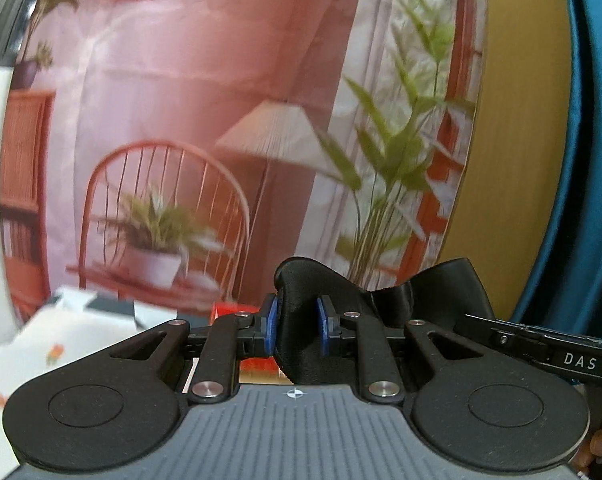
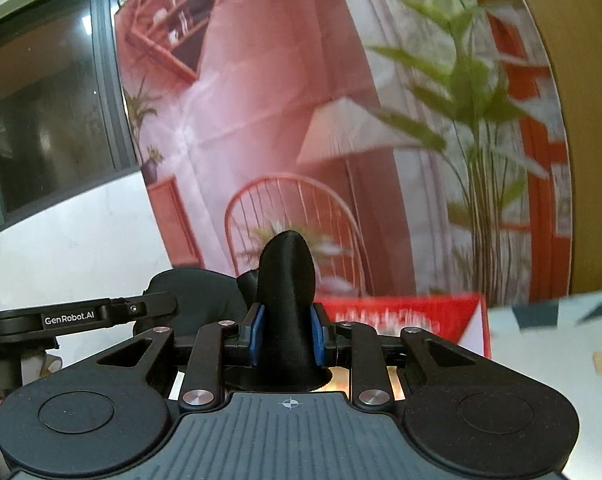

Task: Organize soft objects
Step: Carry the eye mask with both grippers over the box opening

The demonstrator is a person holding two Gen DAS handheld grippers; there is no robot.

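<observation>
A black satin cloth [image 1: 301, 304] is held up in the air between both grippers. My left gripper [image 1: 297, 326] is shut on one folded end of it, blue pads pressed against the fabric. My right gripper [image 2: 287, 334] is shut on the other end [image 2: 287, 292], which stands up in a rounded fold between the blue pads. The rest of the cloth stretches right in the left wrist view [image 1: 441, 288] and left in the right wrist view [image 2: 197, 292]. Each view shows the other gripper's black body at its side.
A printed backdrop [image 1: 205, 112] of a pink room with a chair, lamp and plants hangs close ahead. A red box [image 2: 405, 316] and a patterned white surface [image 2: 549, 344] lie below. A dark window [image 2: 49, 96] is at the left, a blue object [image 1: 581, 140] at the right.
</observation>
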